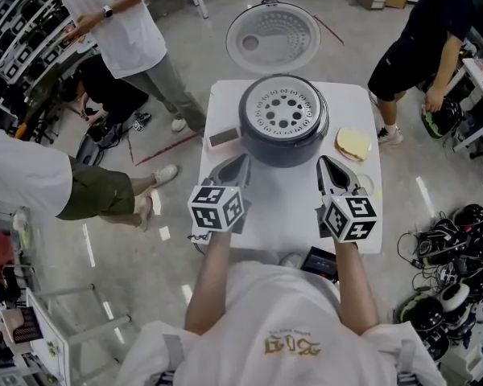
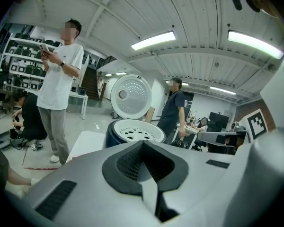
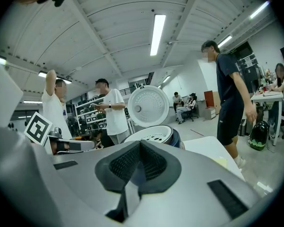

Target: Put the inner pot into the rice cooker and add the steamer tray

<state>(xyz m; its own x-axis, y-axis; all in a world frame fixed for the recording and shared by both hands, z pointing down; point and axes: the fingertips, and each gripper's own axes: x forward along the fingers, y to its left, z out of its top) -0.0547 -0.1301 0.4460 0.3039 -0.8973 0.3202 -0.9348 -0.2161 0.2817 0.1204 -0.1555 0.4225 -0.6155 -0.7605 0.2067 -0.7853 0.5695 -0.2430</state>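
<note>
The dark rice cooker (image 1: 283,153) stands at the middle of the white table (image 1: 282,211) with its lid (image 1: 272,37) swung open behind it. A white perforated steamer tray (image 1: 282,109) sits in its mouth; the inner pot is hidden under it. My left gripper (image 1: 240,164) and right gripper (image 1: 327,166) hover just in front of the cooker, one on each side, both shut and empty. In the left gripper view the left gripper (image 2: 149,174) points at the cooker (image 2: 114,135) and tray (image 2: 135,130). In the right gripper view the right gripper (image 3: 135,171) faces the tray (image 3: 154,135).
A small grey block (image 1: 223,139) lies left of the cooker, a yellow round item (image 1: 353,143) to its right, and a black device (image 1: 319,261) at the table's near edge. People stand at the left (image 1: 121,30) and right (image 1: 419,47). Helmets (image 1: 451,296) lie on the floor at right.
</note>
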